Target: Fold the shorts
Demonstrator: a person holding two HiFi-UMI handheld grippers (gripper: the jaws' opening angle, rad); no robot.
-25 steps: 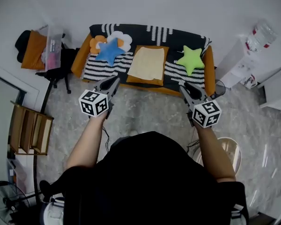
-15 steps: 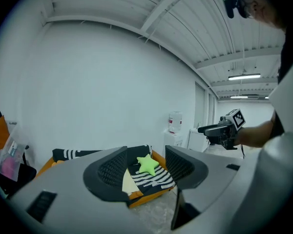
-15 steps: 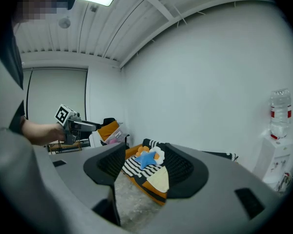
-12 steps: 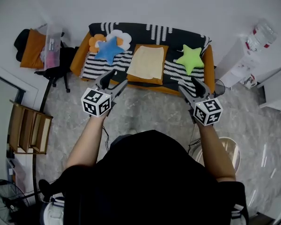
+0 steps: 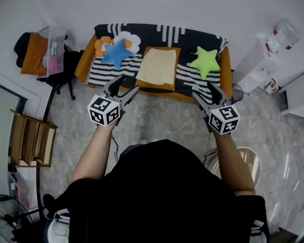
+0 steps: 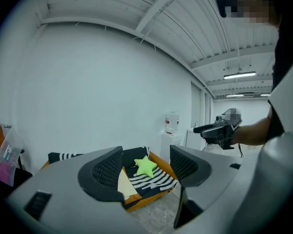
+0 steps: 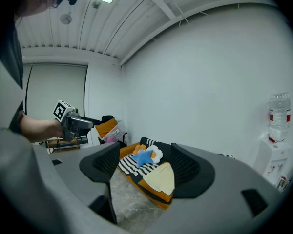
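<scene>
On sofa [image 5: 192, 36], mid-seat: shorts [image 5: 158, 67] laid flat between blue star cushion [image 5: 116, 53] and green star cushion [image 5: 205, 61], likely spread there for folding. No fold started, by the look. Well apart from both tools: at 1 o'clock of left gripper [image 5: 125, 85], 11 o'clock of right gripper [image 5: 202, 89]. Both released, jaws just swung wide, nothing between them. Probably readied for a two-corner grab.

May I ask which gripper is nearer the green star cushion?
Right. The right gripper hangs in front of the green star cushion; the left gripper is by the blue star cushion. Both have just been opening, fingers empty.
</scene>
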